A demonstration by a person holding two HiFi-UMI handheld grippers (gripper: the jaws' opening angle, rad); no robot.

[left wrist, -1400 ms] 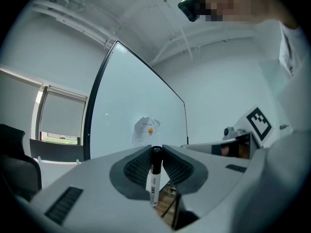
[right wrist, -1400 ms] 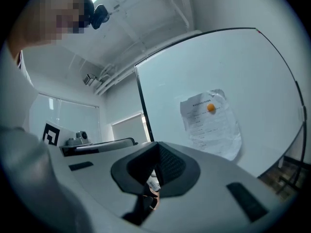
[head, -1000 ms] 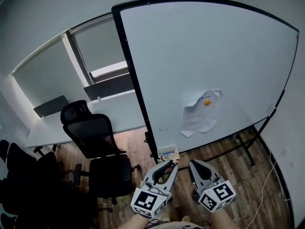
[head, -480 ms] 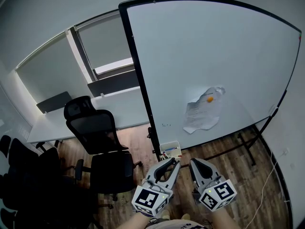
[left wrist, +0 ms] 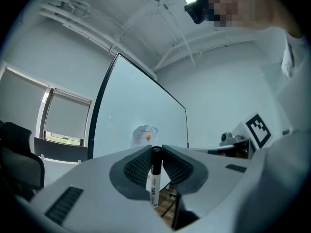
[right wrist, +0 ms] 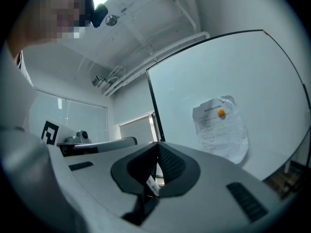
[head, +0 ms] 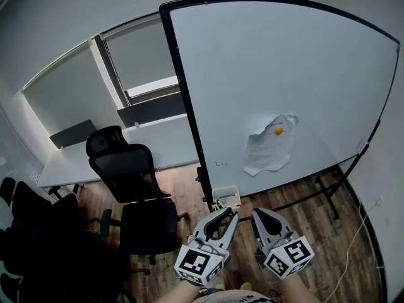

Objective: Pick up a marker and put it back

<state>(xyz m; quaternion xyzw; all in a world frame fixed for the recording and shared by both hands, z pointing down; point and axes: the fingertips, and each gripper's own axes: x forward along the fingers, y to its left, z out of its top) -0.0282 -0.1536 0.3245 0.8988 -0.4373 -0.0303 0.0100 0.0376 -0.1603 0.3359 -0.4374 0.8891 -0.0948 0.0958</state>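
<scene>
Left claw (left wrist: 156, 153) pinches the marker (left wrist: 154, 181) upright, in front of the whiteboard (head: 284, 74). Right claw (right wrist: 157, 148) is pressed together. Pick-up looks done. I judge the return to the tray (head: 225, 197) at the whiteboard's foot is not yet made.

The large white whiteboard with its black frame (head: 284, 74) and the black mesh office chair (head: 126, 169) beside it sit slightly farther right and higher in the head view than a second ago, most of that shift coming early.
</scene>
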